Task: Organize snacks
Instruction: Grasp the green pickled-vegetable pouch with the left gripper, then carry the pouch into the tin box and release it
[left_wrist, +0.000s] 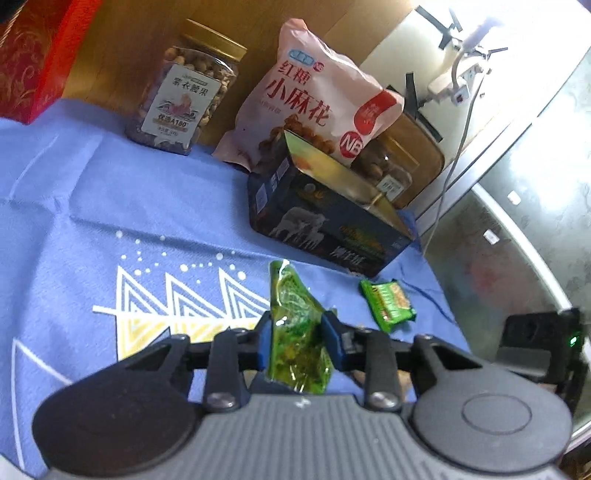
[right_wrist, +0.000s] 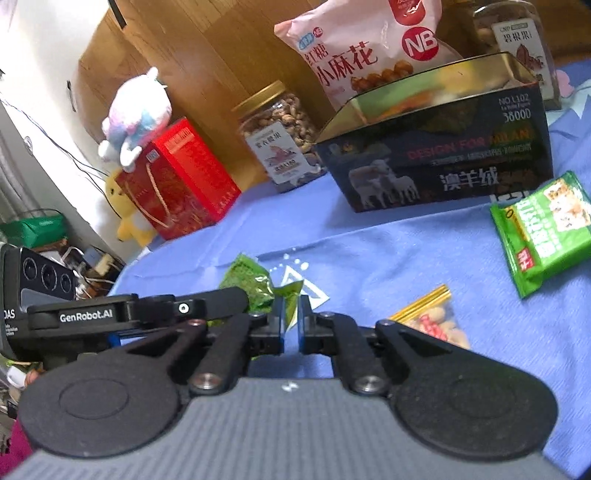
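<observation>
My left gripper (left_wrist: 298, 321) is shut on a green see-through snack packet (left_wrist: 291, 306) held just above the blue cloth (left_wrist: 110, 192). In the right wrist view that packet (right_wrist: 245, 278) shows beside the left tool's black housing (right_wrist: 88, 315). My right gripper (right_wrist: 292, 308) has its pads nearly together, pinching a thin green wrapper flap (right_wrist: 293, 291) that looks joined to the same packet. An open dark tin box (left_wrist: 325, 225) (right_wrist: 436, 173) stands beyond both grippers. A green biscuit pack (left_wrist: 388, 304) (right_wrist: 543, 229) and a small peanut bag (right_wrist: 437, 323) lie loose on the cloth.
Along the wooden back wall stand a nut jar (left_wrist: 184, 92) (right_wrist: 280, 136), a pink snack bag (left_wrist: 314, 99) (right_wrist: 362, 48), a second jar (right_wrist: 517, 44) and a red gift box (right_wrist: 177, 177) with plush toys (right_wrist: 136, 110). The table edge drops off at the right (left_wrist: 454, 325).
</observation>
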